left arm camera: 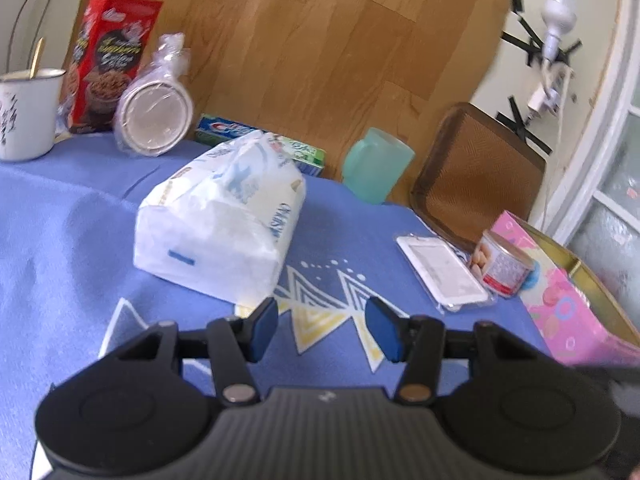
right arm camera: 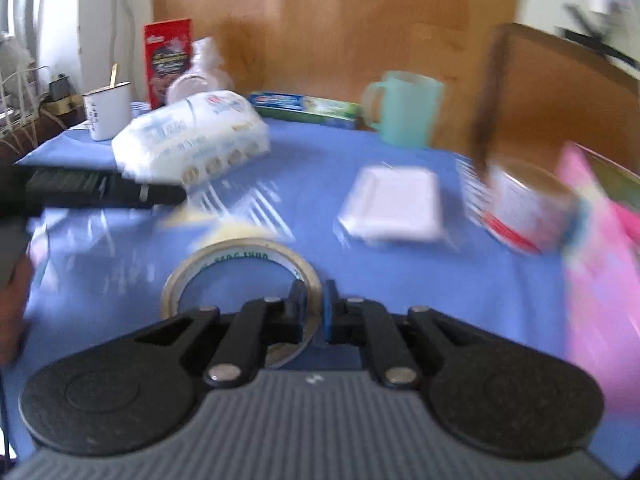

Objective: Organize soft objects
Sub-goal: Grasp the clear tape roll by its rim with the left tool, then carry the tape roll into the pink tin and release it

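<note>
Black left claw (left arm camera: 322, 328), blue pads (left arm camera: 266, 330), silver screws, ribbed grey housing

Bare cloth (left arm camera: 60, 240) ahead of left gripper (left arm camera: 322, 328); wipes pack (left arm camera: 224, 220) blocks left-fwd, can (left arm camera: 504, 266) and pink box (left arm camera: 568, 300) right.

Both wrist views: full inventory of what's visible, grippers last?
tissue pack: 1, white soft pack, centre-left of blue tablecloth
tape roll: 1, clear/tan, in the right gripper
cereal box: 1, red, back left
wrapped plates: 1 stack in plastic, leaning beside the cereal box
enamel mug: 1, white, far left, stick inside
toothpaste box: 1, blue-green, back edge
plastic mug: 1, teal, back edge
flat packet: 1, white in clear wrap, right
tin can: 1, red-white, beside the pink box
pink box: 1, open, right edge
chair: 1, brown, behind the table
left gripper: open, empty
right gripper: closed on the tape roll's rim
</note>
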### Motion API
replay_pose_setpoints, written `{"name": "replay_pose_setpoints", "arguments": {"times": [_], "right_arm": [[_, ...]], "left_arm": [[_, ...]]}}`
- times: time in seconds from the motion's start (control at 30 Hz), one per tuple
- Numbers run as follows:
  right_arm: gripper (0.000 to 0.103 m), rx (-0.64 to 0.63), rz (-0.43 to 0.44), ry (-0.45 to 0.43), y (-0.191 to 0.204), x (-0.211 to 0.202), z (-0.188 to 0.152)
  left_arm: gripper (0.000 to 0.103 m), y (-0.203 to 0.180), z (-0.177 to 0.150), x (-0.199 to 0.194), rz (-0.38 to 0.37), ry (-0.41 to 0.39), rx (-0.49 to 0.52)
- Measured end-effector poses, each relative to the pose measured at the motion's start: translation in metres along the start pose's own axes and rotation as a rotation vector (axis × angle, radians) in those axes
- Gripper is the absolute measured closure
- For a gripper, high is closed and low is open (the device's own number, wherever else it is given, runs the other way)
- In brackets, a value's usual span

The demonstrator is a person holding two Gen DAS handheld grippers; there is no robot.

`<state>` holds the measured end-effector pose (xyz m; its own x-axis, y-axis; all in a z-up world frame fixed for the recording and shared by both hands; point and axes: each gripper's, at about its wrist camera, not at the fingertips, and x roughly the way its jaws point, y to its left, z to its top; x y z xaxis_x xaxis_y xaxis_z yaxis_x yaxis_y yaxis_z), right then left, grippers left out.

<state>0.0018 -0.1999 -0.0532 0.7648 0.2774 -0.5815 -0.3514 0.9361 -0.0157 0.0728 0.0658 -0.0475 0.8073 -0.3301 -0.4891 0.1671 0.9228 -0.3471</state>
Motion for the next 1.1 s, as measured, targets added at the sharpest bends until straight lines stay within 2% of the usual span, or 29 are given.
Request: {"name": "replay_pose_setpoints", "arguments": {"times": [0.13,0.17,0.23,0.33,0.37,0.4,0.47,0.53,0.57,0.67,0.73,0.8,0.87,0.97,1.1], "right_arm": [[0.089,0.104,-0.062,-0.045,-0.013,-0.038,-0.031],[0.087,0.122,-0.063,-0.057,-0.014,-0.045,-0.035],[0.082,0.134,-0.041,-0.088,-0.017,-0.056,-0.042],[0.053,0.107,0.019,-0.127,-0.017,-0.072,-0.048],[0.039,0.096,0.049,-0.127,-0.015,-0.073,-0.049],[0.034,0.086,0.063,-0.131,-0.013,-0.074,-0.051],[0.034,0.045,0.074,-0.121,-0.007,-0.074,-0.056],[0.031,-0.005,0.048,-0.108,0.0,-0.071,-0.061],[0.029,-0.021,0.04,-0.107,0.003,-0.07,-0.062],[0.021,-0.022,0.025,-0.103,0.002,-0.066,-0.061],[0.017,0.019,0.052,-0.101,-0.002,-0.06,-0.059],[0.024,0.007,0.069,-0.113,0.002,-0.062,-0.059],[0.025,-0.009,0.048,-0.121,0.01,-0.064,-0.06],[0.026,0.02,0.016,-0.153,0.004,-0.072,-0.06],[0.026,0.051,-0.065,-0.247,-0.014,-0.095,-0.052]], "left_arm": [[0.055,-0.021,-0.002,0.003,-0.009,0.058,0.096],[0.055,-0.028,-0.003,0.001,-0.024,0.07,0.109],[0.055,-0.045,-0.007,-0.006,-0.102,0.109,0.107],[0.06,-0.081,-0.016,-0.014,-0.164,0.182,0.189],[0.061,-0.091,-0.02,-0.015,-0.168,0.2,0.228],[0.064,-0.102,-0.024,-0.016,-0.171,0.218,0.27],[0.067,-0.116,-0.031,-0.014,-0.163,0.257,0.329],[0.077,-0.124,-0.036,-0.011,-0.161,0.301,0.35],[0.077,-0.125,-0.04,-0.01,-0.155,0.319,0.355],[0.078,-0.131,-0.049,-0.014,-0.124,0.292,0.411],[0.078,-0.132,-0.053,-0.015,-0.115,0.274,0.408],[0.078,-0.134,-0.053,-0.014,-0.121,0.272,0.393],[0.078,-0.136,-0.049,-0.016,-0.115,0.26,0.382],[0.078,-0.145,-0.035,-0.021,-0.161,0.228,0.374],[0.078,-0.18,-0.015,-0.021,-0.235,0.174,0.427]]}}
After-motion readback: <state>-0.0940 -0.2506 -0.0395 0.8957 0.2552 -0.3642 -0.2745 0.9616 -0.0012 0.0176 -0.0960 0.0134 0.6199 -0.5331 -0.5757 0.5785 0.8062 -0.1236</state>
